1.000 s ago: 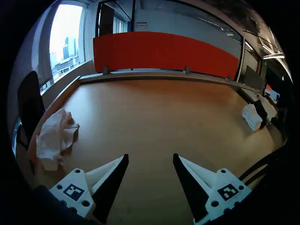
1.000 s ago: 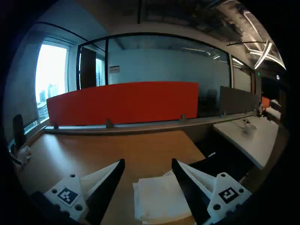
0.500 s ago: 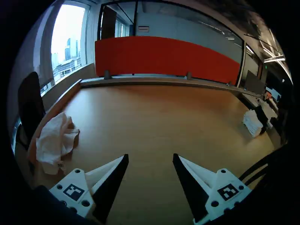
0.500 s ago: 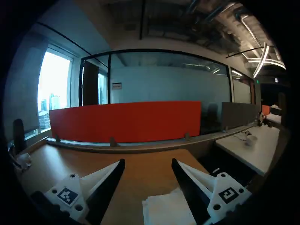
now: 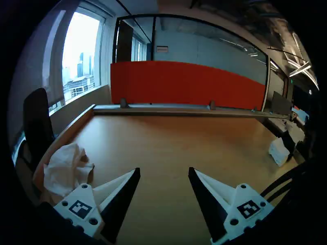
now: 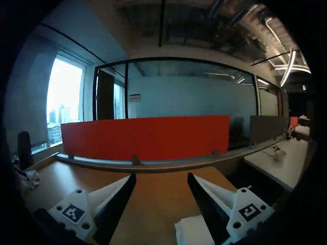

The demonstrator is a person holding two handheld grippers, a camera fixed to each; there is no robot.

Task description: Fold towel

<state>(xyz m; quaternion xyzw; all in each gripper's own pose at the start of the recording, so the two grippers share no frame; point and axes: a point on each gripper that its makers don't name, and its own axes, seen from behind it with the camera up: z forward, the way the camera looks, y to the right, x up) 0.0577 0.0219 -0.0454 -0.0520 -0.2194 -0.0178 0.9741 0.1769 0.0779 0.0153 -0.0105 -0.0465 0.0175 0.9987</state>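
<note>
The towel (image 5: pixel 64 170) lies crumpled in a loose white heap on the wooden counter (image 5: pixel 171 139), close to the counter's left edge in the left gripper view and just beyond the left tool's (image 5: pixel 163 170) own left finger. Its cloth is bunched into soft ridges and creases, with no flat or folded side showing. The left tool hangs over the counter with its 2 fingers spread apart and nothing between them, only bare wood.

At the far right edge of the counter in that view sits a neat stack of folded towels (image 5: pixel 279 151), white, square-edged, well apart from the crumpled one.

In the right gripper view the right tool (image 6: pixel 161 176) is likewise spread wide and holds nothing. A corner of the folded stack shows low down, just beside its right finger, though I cannot tell whether they touch. The crumpled towel appears as a small white lump at the far left.

A red divider (image 5: pixel 184 83) runs along the back of the counter. A bright window (image 5: pixel 79 61) and a dark chair (image 5: pixel 36 122) stand at the left.
</note>
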